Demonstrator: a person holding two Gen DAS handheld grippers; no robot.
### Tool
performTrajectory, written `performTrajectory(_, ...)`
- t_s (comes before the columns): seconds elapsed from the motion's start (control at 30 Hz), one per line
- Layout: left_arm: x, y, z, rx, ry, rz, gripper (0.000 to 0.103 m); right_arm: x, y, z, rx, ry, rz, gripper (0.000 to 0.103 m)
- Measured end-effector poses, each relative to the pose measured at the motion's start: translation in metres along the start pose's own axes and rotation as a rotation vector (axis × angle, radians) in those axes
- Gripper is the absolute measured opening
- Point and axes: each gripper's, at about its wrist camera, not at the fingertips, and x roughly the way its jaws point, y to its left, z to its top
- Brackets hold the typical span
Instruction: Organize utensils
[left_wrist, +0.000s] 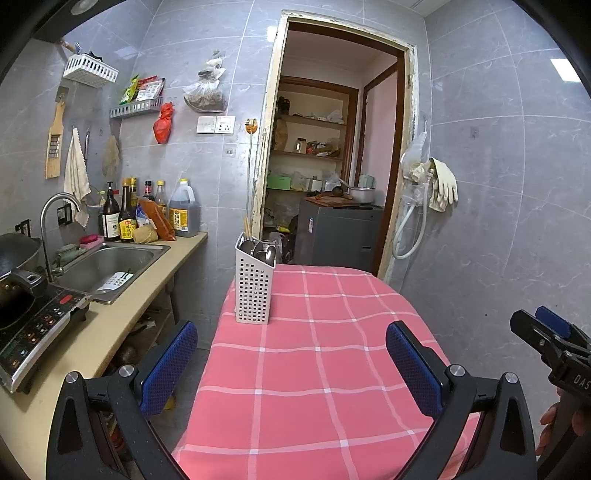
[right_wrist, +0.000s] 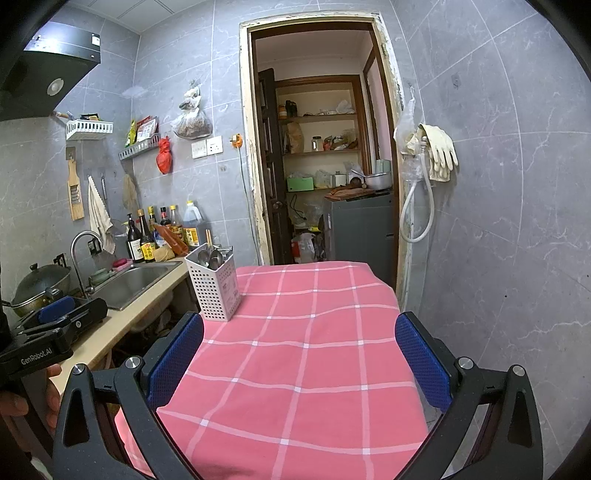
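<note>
Pink checked tablecloth (left_wrist: 332, 369) bears perforated white plastic caddy (left_wrist: 254, 291) of spoons (left_wrist: 263, 252).

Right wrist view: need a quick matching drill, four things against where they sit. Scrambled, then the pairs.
Things:
1. white perforated plastic utensil caddy
2. pale rubber gloves
3. red plastic bag
4. dark lidded wok

Places:
A. hanging on the tiled wall right of the doorway
B. on the cooktop left of the sink
C. far left corner of the pink checked tablecloth
D. hanging on the wall beneath the grey shelf

Pairs: 1-C, 2-A, 3-D, 4-B
</note>
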Motion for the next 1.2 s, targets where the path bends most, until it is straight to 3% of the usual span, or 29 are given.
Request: performTrajectory(1.2,-0.0015,0.0037,-0.0005,0.01,0.001,-0.003,0.103,0.0007,0.0035,-0.0006,0.0,0.0,-0.001,0.102)
